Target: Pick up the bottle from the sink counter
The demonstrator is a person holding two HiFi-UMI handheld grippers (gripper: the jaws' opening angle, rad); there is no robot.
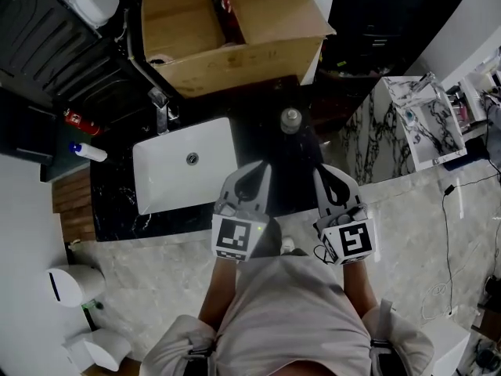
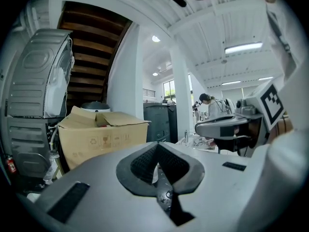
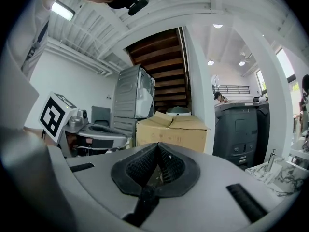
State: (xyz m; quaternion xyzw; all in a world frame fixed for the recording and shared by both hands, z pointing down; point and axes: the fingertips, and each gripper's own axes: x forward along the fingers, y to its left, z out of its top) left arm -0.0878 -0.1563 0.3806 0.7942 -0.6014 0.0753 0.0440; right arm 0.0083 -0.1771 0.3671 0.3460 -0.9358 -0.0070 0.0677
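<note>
In the head view the bottle [image 1: 291,120], clear with a grey cap, stands upright on the black marble counter [image 1: 258,143], to the right of the white sink [image 1: 156,186]. My left gripper [image 1: 254,166] is over the counter's front part, short of the bottle and slightly to its left; its jaws are shut with nothing in them. My right gripper [image 1: 327,170] is level with it, a little to the bottle's right, also shut and empty. In each gripper view the black pads meet at the tip, on the left gripper [image 2: 157,145] and the right gripper [image 3: 158,145] alike.
An open cardboard box [image 1: 235,30] stands behind the counter. A faucet [image 1: 162,114] is at the sink's back edge, and a white spray bottle [image 1: 88,152] lies to the left. A marble-patterned stand [image 1: 423,120] is on the right, and a cable [image 1: 462,210] trails across the floor.
</note>
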